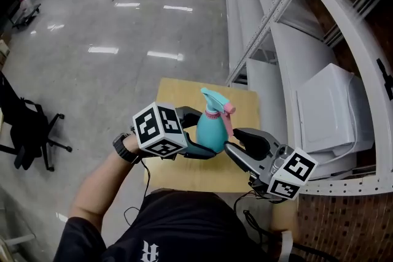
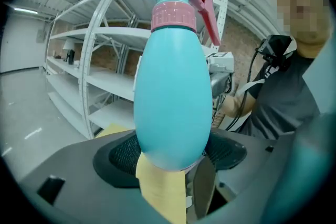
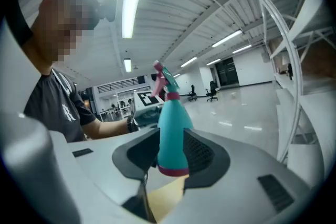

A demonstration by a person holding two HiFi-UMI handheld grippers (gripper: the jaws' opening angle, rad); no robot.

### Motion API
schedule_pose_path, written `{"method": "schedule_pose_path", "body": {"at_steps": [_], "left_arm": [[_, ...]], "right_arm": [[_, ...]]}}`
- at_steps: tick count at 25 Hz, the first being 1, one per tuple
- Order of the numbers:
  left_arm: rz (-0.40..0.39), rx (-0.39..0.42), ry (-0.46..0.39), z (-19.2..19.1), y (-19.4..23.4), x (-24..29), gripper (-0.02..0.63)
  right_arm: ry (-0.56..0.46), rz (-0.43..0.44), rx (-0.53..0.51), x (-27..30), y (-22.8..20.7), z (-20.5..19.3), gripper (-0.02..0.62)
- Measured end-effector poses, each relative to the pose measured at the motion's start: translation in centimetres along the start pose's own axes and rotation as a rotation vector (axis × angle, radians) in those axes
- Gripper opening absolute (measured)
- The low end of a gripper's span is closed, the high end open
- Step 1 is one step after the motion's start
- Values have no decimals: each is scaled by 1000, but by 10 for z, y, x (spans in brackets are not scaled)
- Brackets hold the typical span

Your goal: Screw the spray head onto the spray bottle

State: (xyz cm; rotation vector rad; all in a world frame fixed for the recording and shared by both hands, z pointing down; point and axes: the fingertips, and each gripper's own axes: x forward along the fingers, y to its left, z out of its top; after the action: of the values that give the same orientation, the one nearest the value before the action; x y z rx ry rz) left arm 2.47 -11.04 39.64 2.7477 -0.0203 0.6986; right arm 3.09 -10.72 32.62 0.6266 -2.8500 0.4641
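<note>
Looking down in the head view, the left claw (image 1: 195,135) is gripping the blue-green bottle (image 1: 212,131) low on its belly. It is holding the bottle up over the wooden desk (image 1: 184,175). The spray head (image 1: 215,100) is sitting on top of the bottle. The right claw (image 1: 232,141) is reaching in from the right, with its tips just beside the bottle.

In the left gripper view, the bottle is standing upright between the black pads (image 2: 118,157), and they are squeezing its round bottom part. A pink ring (image 2: 173,16) and a pink trigger (image 2: 207,18) are showing on the head. White shelves (image 2: 100,81) are standing behind.

In the right gripper view, the bottle is showing between that claw's tips. The claw is standing loose and is not squeezing it.
</note>
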Motion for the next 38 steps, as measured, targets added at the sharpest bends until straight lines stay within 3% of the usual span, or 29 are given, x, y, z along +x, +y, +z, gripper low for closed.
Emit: {"method": "schedule_pose_path", "body": {"at_steps": [3, 9, 20, 23, 26, 28, 30, 35, 38], "left_arm": [[7, 11, 11, 1, 1, -3, 376], [-13, 26, 13, 3, -3, 4, 376], [-50, 36, 29, -1, -7, -2, 377], [-45, 40, 44, -3, -7, -1, 376], [-61, 41, 62, -5, -10, 1, 372], [-92, 64, 87, -8, -16, -1, 373], [-146, 102, 116, -10, -29, -2, 373], [-275, 194, 210, -16, -61, 9, 373], [-301, 213, 262, -22, -67, 13, 373]], "right_arm": [[20, -34, 40, 4, -10, -15, 118], [-54, 20, 155, 4, -4, -3, 118], [-80, 61, 290, 0, -3, -14, 118], [-66, 59, 274, 0, -2, -18, 118], [-58, 84, 157, -9, 2, -12, 118], [-101, 151, 21, -19, 7, 9, 118], [-110, 272, -93, -22, 8, 26, 118], [-52, 629, -96, -13, 24, 46, 118], [-6, 747, -147, -9, 45, 42, 120]]}}
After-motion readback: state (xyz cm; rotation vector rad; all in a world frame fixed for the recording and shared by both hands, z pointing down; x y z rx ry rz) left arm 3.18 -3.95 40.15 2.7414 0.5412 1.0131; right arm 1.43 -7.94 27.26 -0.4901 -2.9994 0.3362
